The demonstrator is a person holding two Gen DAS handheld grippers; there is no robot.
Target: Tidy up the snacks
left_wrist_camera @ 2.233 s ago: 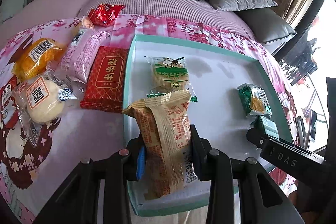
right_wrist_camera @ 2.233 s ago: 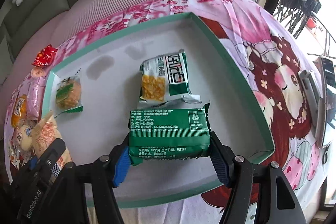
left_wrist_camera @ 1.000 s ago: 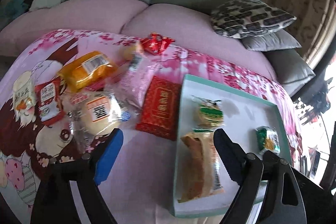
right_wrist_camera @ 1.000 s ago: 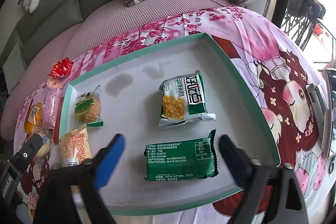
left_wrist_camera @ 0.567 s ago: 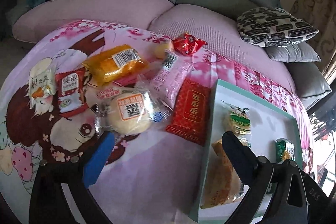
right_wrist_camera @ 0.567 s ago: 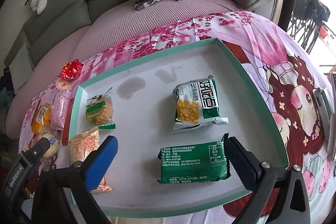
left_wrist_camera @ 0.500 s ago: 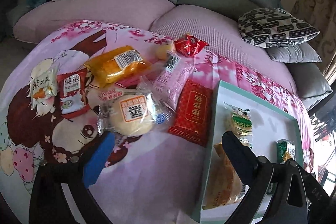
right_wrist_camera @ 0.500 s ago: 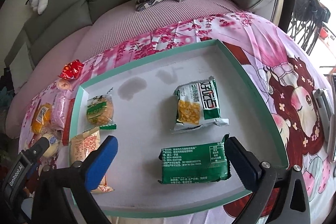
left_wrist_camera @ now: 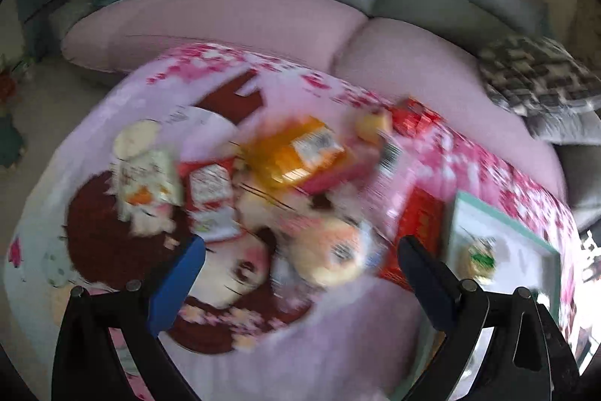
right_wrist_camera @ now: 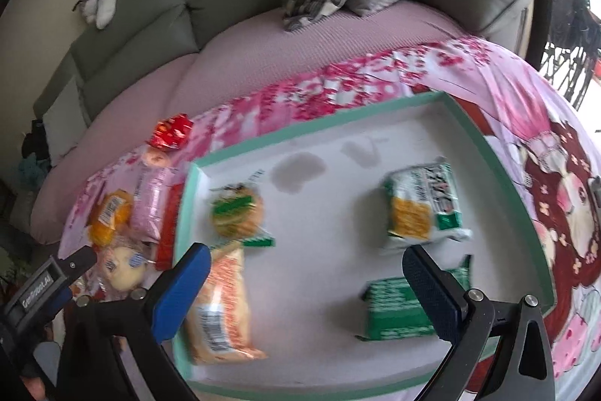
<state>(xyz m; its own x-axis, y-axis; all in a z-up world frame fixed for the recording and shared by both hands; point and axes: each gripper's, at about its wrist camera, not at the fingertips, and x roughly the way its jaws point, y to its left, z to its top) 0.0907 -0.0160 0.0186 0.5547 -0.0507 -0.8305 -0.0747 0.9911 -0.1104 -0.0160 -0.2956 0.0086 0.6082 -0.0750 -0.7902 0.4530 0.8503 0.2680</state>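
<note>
A grey sofa (right_wrist_camera: 157, 10) with pink seat cushions filled the top of both views. Below it spread a pink cartoon-print cloth (left_wrist_camera: 330, 337) over the surface. A teal-rimmed tray (right_wrist_camera: 499, 153) lay on the cloth, at centre and right of the right wrist view and at the right edge of the blurred left wrist view.

The left gripper (left_wrist_camera: 300, 262) stood wide with nothing between its jaws, which had just been opening; it hung above the loose snacks at mid-frame. The right gripper (right_wrist_camera: 302, 269) was also wide and empty, low in its frame above the tray.

In the tray lay an orange packet (right_wrist_camera: 221, 310) at lower left, a dark green packet (right_wrist_camera: 398, 310) at lower right partly behind the right jaw, a corn packet (right_wrist_camera: 424, 205) above it, and a round biscuit (right_wrist_camera: 236, 215) left of centre.

Left of the tray, on the cloth, lay a red packet (left_wrist_camera: 420, 228), a pale bun (left_wrist_camera: 330, 258), a yellow packet (left_wrist_camera: 296, 153), a white-and-red sachet (left_wrist_camera: 212, 198) and a red candy (right_wrist_camera: 171, 132).
</note>
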